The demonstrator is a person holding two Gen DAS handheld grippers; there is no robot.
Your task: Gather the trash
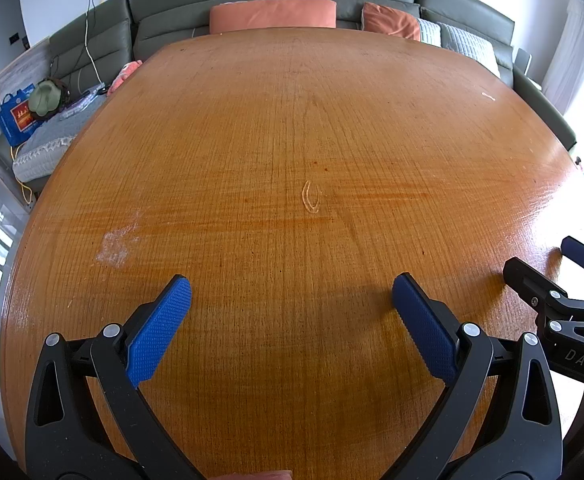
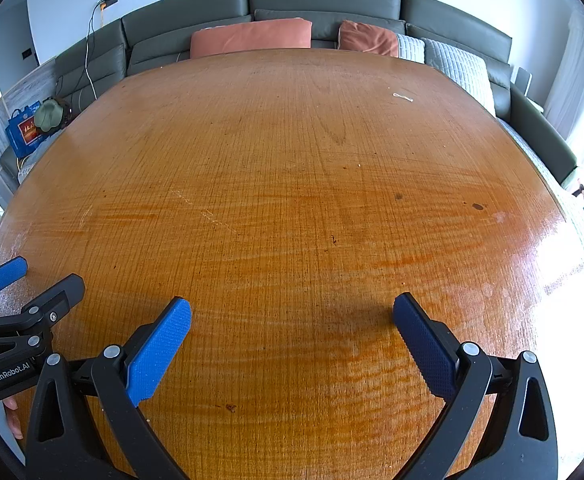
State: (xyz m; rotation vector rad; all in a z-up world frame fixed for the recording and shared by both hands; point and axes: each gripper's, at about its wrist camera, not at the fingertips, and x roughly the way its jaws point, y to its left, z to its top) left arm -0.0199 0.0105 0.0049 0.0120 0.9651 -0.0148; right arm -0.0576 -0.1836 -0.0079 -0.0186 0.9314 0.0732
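Note:
A small white scrap of trash (image 2: 403, 97) lies on the wooden table (image 2: 292, 200) at the far right; it also shows in the left wrist view (image 1: 488, 96). My left gripper (image 1: 291, 286) is open and empty, low over the near part of the table (image 1: 292, 160). My right gripper (image 2: 292, 308) is open and empty beside it, to its right. Each gripper shows at the edge of the other's view: the right one (image 1: 540, 268) and the left one (image 2: 40, 276).
A grey sofa (image 2: 324, 0) with orange cushions (image 2: 252, 38) and pale pillows (image 2: 456, 64) runs behind the table. A blue bag (image 1: 16, 118) and a green hat (image 1: 44, 98) lie on the sofa's left end. Scuffs and dark spots (image 2: 478, 207) mark the tabletop.

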